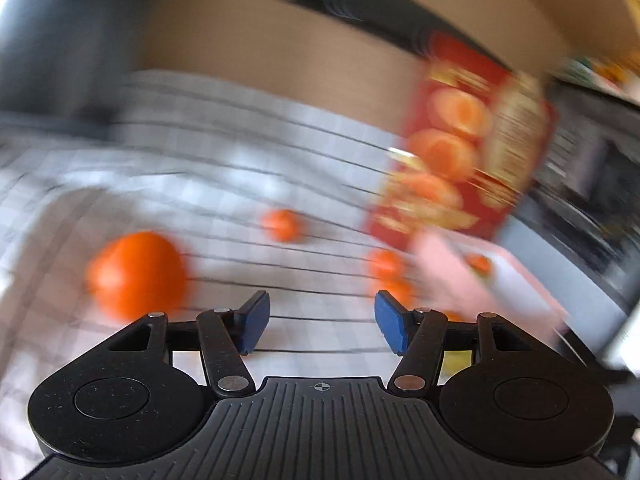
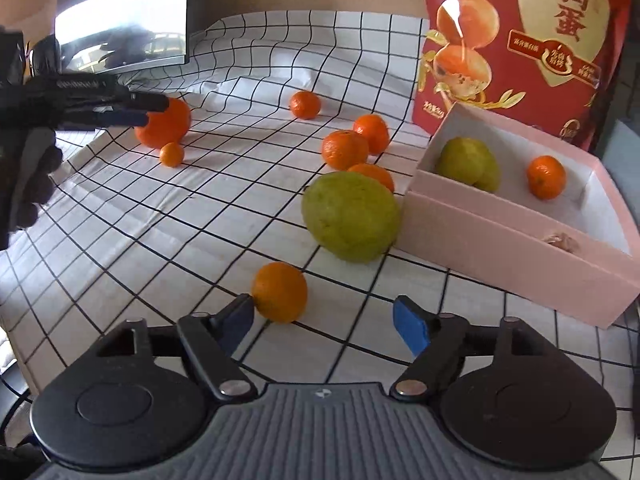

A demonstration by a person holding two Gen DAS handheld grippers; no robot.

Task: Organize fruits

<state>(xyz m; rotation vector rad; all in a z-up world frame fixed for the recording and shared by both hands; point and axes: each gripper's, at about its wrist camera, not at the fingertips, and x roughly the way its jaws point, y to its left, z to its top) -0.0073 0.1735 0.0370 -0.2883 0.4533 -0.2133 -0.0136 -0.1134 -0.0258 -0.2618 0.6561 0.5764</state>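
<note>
I am seeing the left gripper (image 2: 138,112) at the far left of the right wrist view, reaching in over the gridded cloth (image 2: 200,216) with its tips against the near side of the large orange (image 2: 166,123). In its own blurred view the left gripper (image 1: 322,322) is showing its blue pads (image 1: 254,320) spread apart with nothing between them, and the large orange (image 1: 138,274) is sitting just left of them.

A tiny mandarin (image 2: 171,154) is lying just in front of that orange. Farther right, a lone mandarin (image 2: 305,105) is resting toward the back of the cloth, and three mandarins (image 2: 345,149) are clustering near the middle. Just in front of them a green-yellow citrus fruit (image 2: 351,216) is lying close against the pink box (image 2: 500,236).

I am holding the right gripper (image 2: 325,322) low over the cloth, its fingers wide apart and gripping nothing; a mandarin (image 2: 280,291) is sitting right at the tip of its left finger (image 2: 240,318), not between the two.

Inside the pink box a second green-yellow fruit (image 2: 468,165) and one mandarin (image 2: 546,177) are lying apart from each other. A red printed bag (image 2: 532,40) is standing right behind the box.
</note>
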